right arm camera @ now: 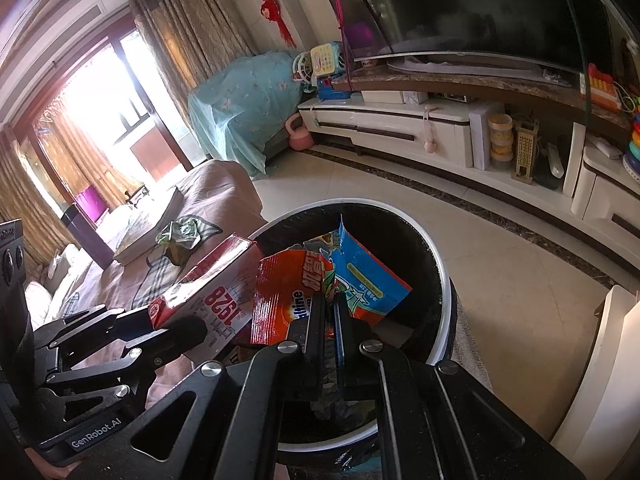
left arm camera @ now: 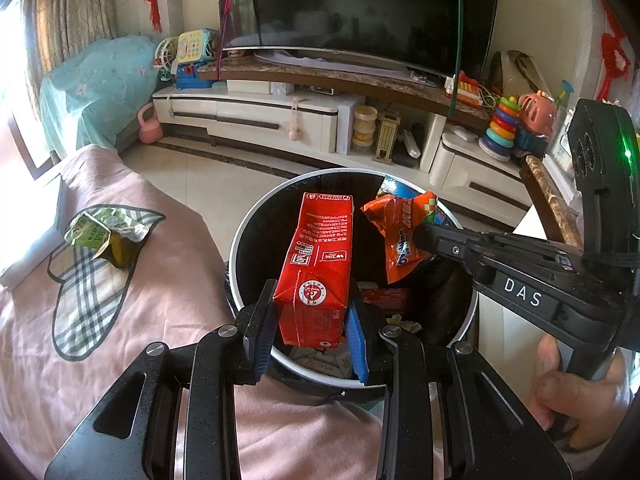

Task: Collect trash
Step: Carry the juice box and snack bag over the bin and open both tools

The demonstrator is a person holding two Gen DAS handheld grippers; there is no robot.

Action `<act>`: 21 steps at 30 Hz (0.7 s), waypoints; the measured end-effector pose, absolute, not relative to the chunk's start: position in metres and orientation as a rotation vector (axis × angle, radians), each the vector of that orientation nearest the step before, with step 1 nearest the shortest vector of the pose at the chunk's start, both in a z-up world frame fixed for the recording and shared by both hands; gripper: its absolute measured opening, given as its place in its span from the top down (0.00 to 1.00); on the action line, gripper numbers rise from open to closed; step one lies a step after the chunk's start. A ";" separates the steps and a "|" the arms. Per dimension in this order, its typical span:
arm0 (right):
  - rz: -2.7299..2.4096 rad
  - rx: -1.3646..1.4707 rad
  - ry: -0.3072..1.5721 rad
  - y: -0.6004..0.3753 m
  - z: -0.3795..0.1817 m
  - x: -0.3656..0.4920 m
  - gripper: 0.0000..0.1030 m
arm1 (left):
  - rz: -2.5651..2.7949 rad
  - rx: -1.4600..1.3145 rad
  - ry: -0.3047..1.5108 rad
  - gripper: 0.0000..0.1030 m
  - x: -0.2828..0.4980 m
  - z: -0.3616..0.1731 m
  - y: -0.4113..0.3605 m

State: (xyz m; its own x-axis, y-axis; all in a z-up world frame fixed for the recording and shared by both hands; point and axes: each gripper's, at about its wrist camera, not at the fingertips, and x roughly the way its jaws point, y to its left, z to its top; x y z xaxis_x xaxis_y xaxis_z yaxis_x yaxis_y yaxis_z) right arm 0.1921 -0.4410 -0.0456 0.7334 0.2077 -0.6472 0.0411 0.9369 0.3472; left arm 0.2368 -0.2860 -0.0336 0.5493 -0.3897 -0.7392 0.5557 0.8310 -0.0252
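Note:
My left gripper [left arm camera: 312, 312] is shut on a red drink carton [left arm camera: 318, 264] and holds it over the round black trash bin [left arm camera: 256, 216] with a white rim. My right gripper [right arm camera: 330, 308] is shut on an orange and blue snack wrapper [right arm camera: 292, 284], also over the bin [right arm camera: 440, 264]. In the left wrist view the right gripper [left arm camera: 424, 236] comes in from the right with the wrapper [left arm camera: 400, 240]. In the right wrist view the left gripper [right arm camera: 176, 332] holds the carton [right arm camera: 212, 292] at the left. A crumpled green wrapper [left arm camera: 106, 236] lies on the pink cloth [left arm camera: 168, 288].
More trash lies in the bin's bottom. A white TV cabinet [left arm camera: 256, 116] with a large TV [left arm camera: 360, 8] stands behind, with toys [left arm camera: 504, 128] at the right. A pink kettlebell [left arm camera: 149, 126] stands on the tiled floor. A book [right arm camera: 148, 228] lies on the cloth.

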 end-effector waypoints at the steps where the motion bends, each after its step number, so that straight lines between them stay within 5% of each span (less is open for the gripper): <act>1: 0.093 0.353 0.746 -0.440 -0.045 0.193 0.96 | -0.566 0.223 0.818 0.71 0.237 -0.034 -0.287; 18: 0.089 0.359 0.765 -0.445 -0.049 0.200 0.91 | -0.567 0.232 0.831 0.71 0.242 -0.033 -0.288; 21: 0.096 0.360 0.765 -0.446 -0.050 0.201 0.90 | -0.560 0.233 0.846 0.62 0.243 -0.033 -0.288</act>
